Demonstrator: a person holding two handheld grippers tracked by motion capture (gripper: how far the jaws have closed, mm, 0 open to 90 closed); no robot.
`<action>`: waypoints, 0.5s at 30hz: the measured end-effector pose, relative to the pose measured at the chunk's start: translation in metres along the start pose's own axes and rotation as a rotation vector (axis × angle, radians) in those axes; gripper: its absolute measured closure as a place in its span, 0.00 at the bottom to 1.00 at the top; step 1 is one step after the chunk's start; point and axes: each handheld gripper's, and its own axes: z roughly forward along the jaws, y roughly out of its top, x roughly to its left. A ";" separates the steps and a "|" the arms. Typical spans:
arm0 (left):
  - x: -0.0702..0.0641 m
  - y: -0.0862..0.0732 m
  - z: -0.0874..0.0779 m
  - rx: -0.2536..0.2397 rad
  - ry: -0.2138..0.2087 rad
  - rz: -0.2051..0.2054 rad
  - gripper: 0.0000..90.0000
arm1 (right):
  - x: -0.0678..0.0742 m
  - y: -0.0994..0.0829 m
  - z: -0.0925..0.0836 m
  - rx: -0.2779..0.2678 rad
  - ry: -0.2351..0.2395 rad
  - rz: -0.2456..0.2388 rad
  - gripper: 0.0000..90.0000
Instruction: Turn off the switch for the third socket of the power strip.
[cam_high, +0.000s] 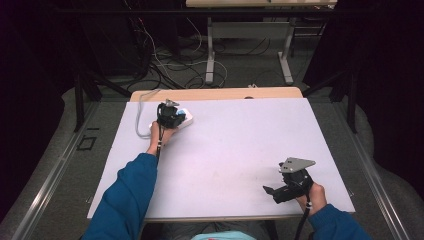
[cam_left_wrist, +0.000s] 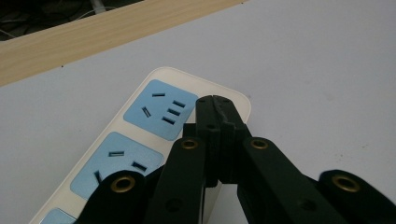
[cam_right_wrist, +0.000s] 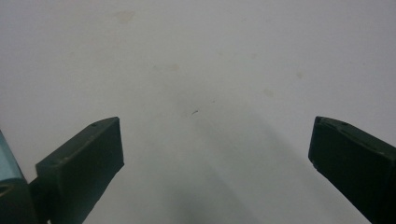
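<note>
Looking down from the high view, a person in blue sleeves sits at the near edge of a white table and holds a black gripper in each hand. The left gripper reaches to the far left part of the table, where its tips rest over a white power strip. A pale cable loops from the strip's left end toward the far edge. The right gripper sits well apart, at the near right, and points left along the bare tabletop.

From the left gripper view, the left gripper has its jaws pressed together with nothing between them, the tips lying on the rounded corner of the power strip. The strip is a flat cream plastic bar with rounded ends and matte blue socket faces cut with dark slots. I judge it rigid, light and smooth enough to slide across the table, so the firmest hold would be across its two long sides, away from the sockets, with the cable free to trail.

From the right gripper view, the right gripper stands wide open and empty, its two blocky black pads framing plain white tabletop marked by a few faint stains.
</note>
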 end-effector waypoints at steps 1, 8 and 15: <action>0.000 0.000 0.000 -0.003 0.000 0.002 1.00 | 0.000 0.000 0.000 0.001 0.000 0.003 0.03; 0.000 0.000 0.000 0.002 0.003 0.010 1.00 | 0.000 0.000 0.000 0.002 -0.002 -0.005 0.03; 0.000 0.000 0.001 0.004 -0.003 0.004 1.00 | 0.000 0.000 0.000 -0.003 -0.006 -0.004 0.03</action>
